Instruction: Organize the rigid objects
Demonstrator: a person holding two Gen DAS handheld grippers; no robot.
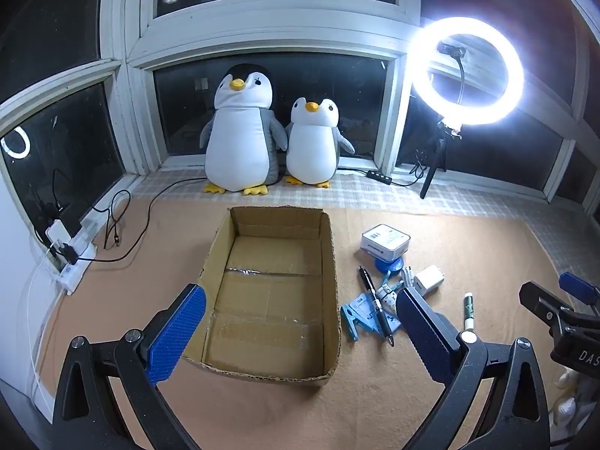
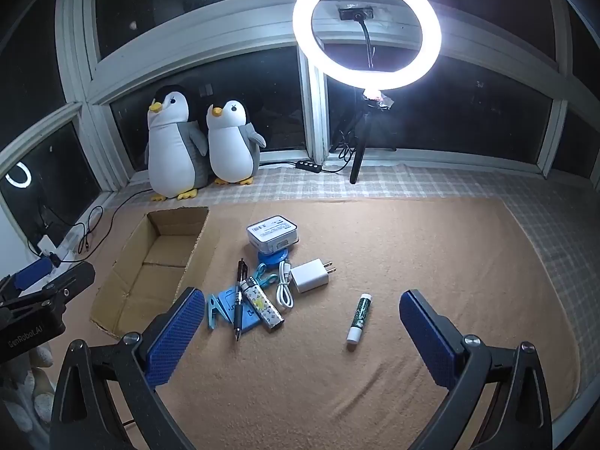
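Hovering wide apart and gripping nothing, left gripper [image 1: 300, 332] above the open brown cardboard box [image 1: 332, 262], right gripper [image 2: 302, 332] above the tan mat [image 2: 431, 255]. Lying loose between the right jaws, untouched: green-and-white lip-balm stick [image 2: 360, 315]. Heaped just right of the box: black click pen [image 2: 239, 298], patterned rectangular lighter [image 2: 262, 305], light-blue plastic clip [image 2: 225, 309], coiled white cable [image 2: 284, 288], white wall charger [image 2: 310, 274], small white boxed case [image 2: 272, 233] on a blue round disc [image 2: 273, 257]. Found nothing in the box; judged barely begun, every item left to pack
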